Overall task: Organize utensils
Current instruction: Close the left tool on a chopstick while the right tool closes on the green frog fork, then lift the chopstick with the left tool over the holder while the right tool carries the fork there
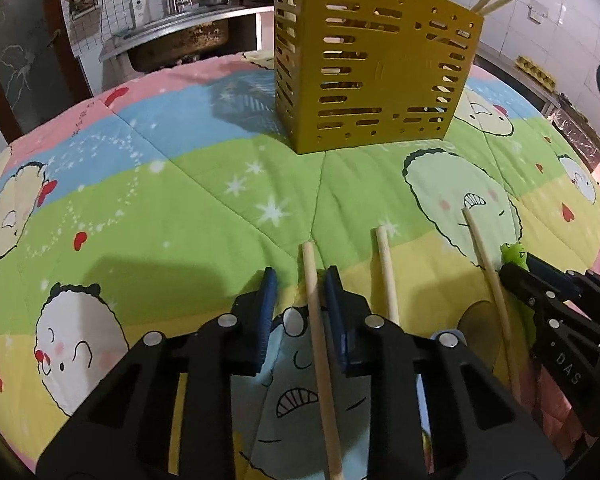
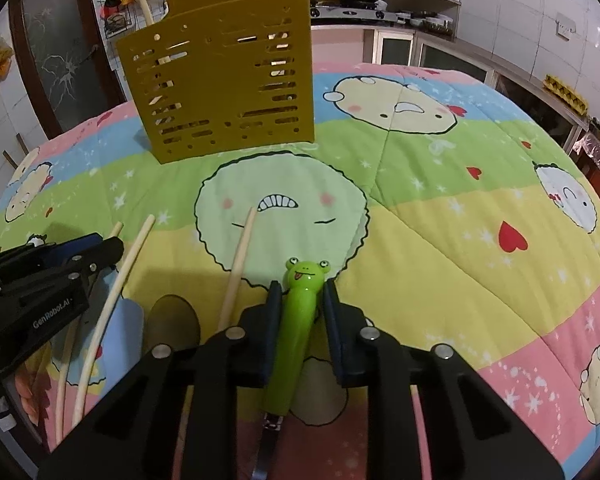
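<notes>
Chopsticks and a frog-handled utensil are lying on the cartoon quilt [image 1: 180, 208] in front of us. We are holding the left gripper [image 1: 300, 280] over one chopstick [image 1: 320, 352]; its blue pads are standing narrowly apart, with the stick running between them and lying against the right pad, while a clear gap shows at the left pad, so nothing is clamped. That stick's long axis is running from near us away toward the yellow utensil holder [image 1: 372, 76], its far tip just past the pads. Two more chopsticks [image 1: 386, 272] are lying to its right, roughly parallel, the rightmost leaning left at its far end.

We are setting the right gripper [image 2: 300, 284] around the green frog-handled utensil [image 2: 296, 328]. Its pads are sitting close on both sides of the handle; whether they are pressing it we cannot tell. The frog head is pointing away from us, the metal end toward us, under the tool. The holder is standing upright at the far side, with sticks poking from its top.
</notes>
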The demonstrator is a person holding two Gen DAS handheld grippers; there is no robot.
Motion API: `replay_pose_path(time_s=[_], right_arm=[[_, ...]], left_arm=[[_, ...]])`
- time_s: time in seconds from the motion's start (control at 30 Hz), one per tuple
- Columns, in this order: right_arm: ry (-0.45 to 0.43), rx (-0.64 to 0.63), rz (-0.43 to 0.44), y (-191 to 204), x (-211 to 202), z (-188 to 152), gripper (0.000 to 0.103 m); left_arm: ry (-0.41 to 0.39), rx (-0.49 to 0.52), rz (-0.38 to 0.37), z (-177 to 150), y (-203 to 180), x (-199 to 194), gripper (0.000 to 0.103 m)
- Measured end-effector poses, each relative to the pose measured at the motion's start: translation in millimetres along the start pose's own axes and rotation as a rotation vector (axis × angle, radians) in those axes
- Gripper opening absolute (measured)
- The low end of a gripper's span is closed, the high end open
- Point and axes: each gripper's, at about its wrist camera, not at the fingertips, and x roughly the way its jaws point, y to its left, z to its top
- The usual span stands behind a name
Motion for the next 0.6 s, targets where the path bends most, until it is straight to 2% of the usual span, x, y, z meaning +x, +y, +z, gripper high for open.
replay_pose_path(time_s=[0.17, 0.37, 0.5, 0.6], right_arm=[[0.021, 0.007, 0.022, -2.9, 2.5, 5.6, 0.02], [0.007, 0.007, 0.035, -4.7, -1.8, 9.6, 0.016], [-0.015, 0.014, 0.048, -7.2, -7.9, 9.7, 0.016], [-0.038, 0.023, 0.058, -10.8, -13.8, 10.6, 0.016]], left_arm=[[0.018, -0.014, -0.004, 5.7, 0.1, 3.4, 0.019], [-0.019, -0.023, 0.004, 3.7, 1.0, 0.6, 0.006], [-0.037, -0.041, -0.003, 3.1, 4.1, -4.0, 0.005], [-0.08, -0.046, 0.008, 3.3, 4.3, -15.7, 0.005]])
